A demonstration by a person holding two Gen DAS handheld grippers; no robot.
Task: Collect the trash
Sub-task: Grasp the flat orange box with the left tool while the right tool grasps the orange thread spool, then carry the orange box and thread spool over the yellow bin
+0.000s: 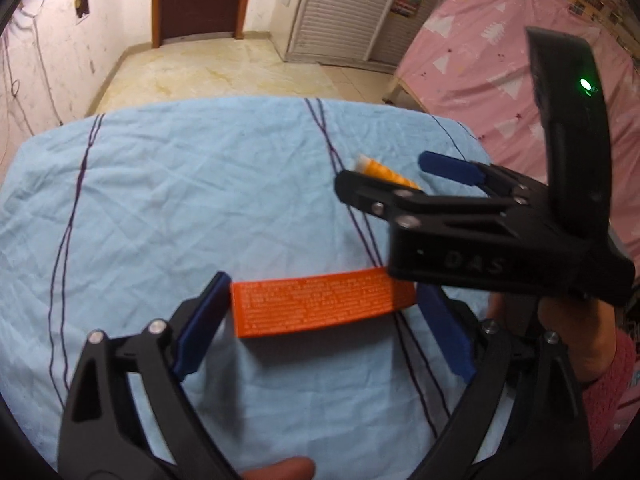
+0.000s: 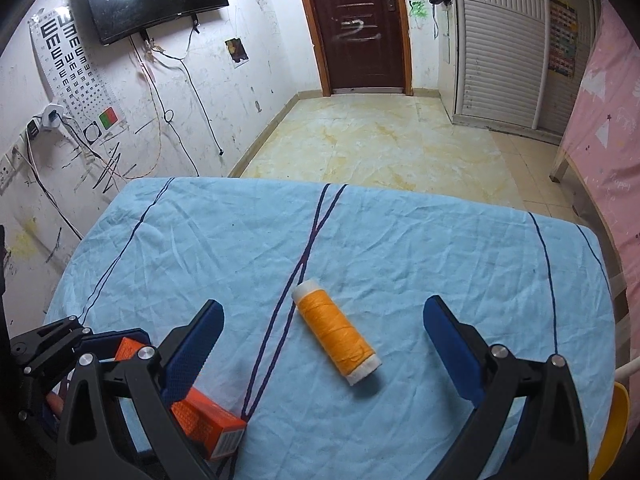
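Both 2-finger grippers are hanging spread wide, the left gripper point(image 1: 324, 316) straddling a flat orange cardboard box point(image 1: 320, 307), the right gripper point(image 2: 324, 340) flanking an orange thread spool point(image 2: 337, 337), pinching nothing.

Crumpled pale-blue cotton-looking tablecloth point(image 2: 400, 240), matt w/ thin dark stripes. Orange cardboard box point(image 1: 320, 306), smooth, printed (slight sheen). Orange thread spool point(image 2: 336, 336), fibrous, white plastic ends. Gripper fingers: matt black plastic, ribbed blue pads point(image 2: 192, 348), shiny metal screws.
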